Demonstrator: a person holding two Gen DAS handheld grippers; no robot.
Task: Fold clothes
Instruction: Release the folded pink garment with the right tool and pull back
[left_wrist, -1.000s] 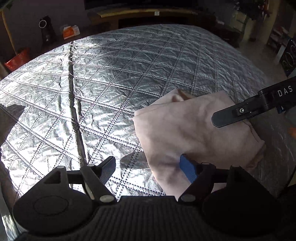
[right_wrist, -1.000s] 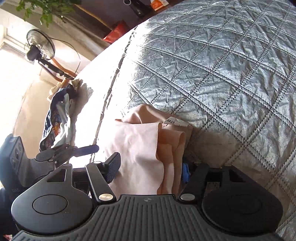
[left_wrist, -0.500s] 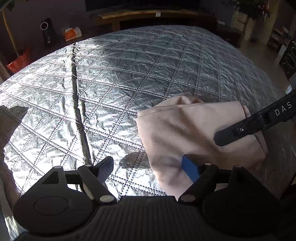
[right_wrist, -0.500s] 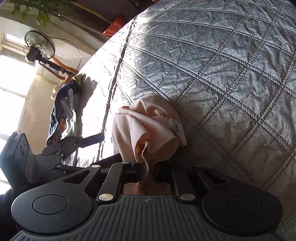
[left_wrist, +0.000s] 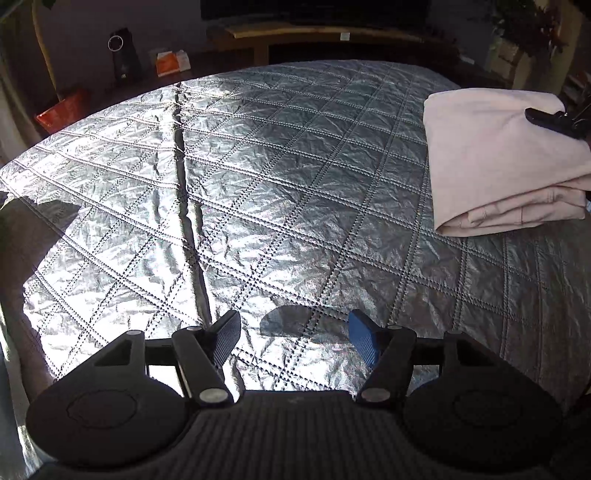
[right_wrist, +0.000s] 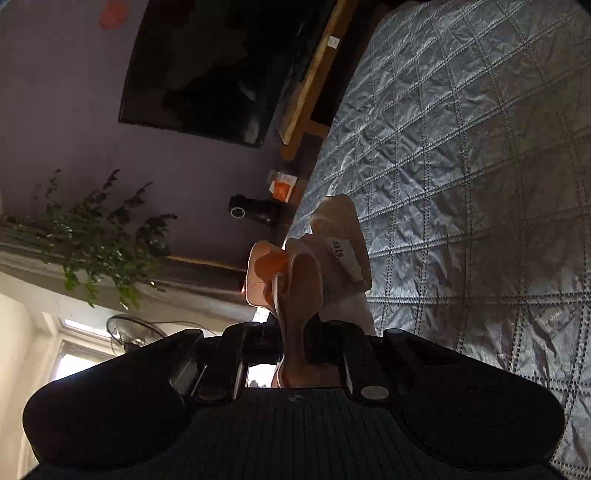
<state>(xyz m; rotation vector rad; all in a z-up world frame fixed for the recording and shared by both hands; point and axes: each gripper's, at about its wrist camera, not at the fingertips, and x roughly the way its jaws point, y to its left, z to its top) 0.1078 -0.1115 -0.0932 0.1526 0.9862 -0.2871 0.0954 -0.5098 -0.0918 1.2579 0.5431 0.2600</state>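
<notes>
Folded pink garment (left_wrist: 498, 162) being gripped at the right edge of a quilted silver bedspread (left_wrist: 295, 206).

In the left wrist view, the garment is being shown as a folded stack of layers at the far right of the bedspread, with one finger of the right gripper (right_wrist: 295, 332) being laid across its top; the left gripper (left_wrist: 293, 332) is being held over bare quilt, its jaws closing with nothing between them. In the right wrist view alone, bunched fabric with a white label (right_wrist: 345, 254) is being pinched between nearly closed fingers, and a dark screen (right_wrist: 207, 70), a plant (right_wrist: 99, 240) and a fan (right_wrist: 135, 332) are being shown.
</notes>
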